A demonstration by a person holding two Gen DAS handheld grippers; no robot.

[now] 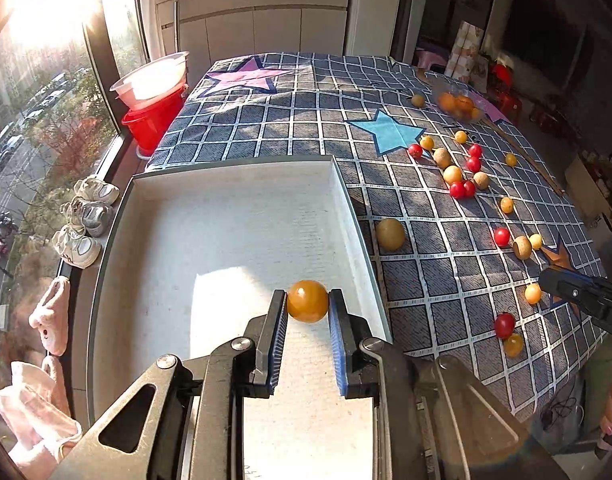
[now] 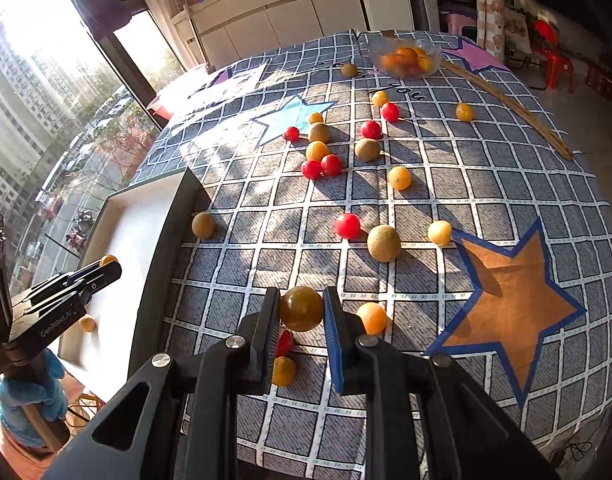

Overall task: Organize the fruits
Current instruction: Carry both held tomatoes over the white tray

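My left gripper (image 1: 307, 307) is shut on an orange round fruit (image 1: 308, 301) and holds it over the white box (image 1: 241, 216) near its right wall. In the right wrist view it (image 2: 105, 270) hangs over the box (image 2: 133, 224), where another small orange fruit (image 2: 87, 323) lies. My right gripper (image 2: 301, 309) is shut on a dark yellow-brown round fruit (image 2: 301, 308) just above the checked cloth (image 2: 446, 184). Several red, orange and brown fruits lie scattered on the cloth, among them a red one (image 2: 347, 225) and a brown one (image 2: 383, 243).
A glass bowl of oranges (image 2: 404, 57) stands at the table's far side, beside a long wooden stick (image 2: 510, 106). A red bucket with a white basin (image 1: 153, 96) stands by the window. Shoes (image 1: 85, 216) lie on the sill at the left.
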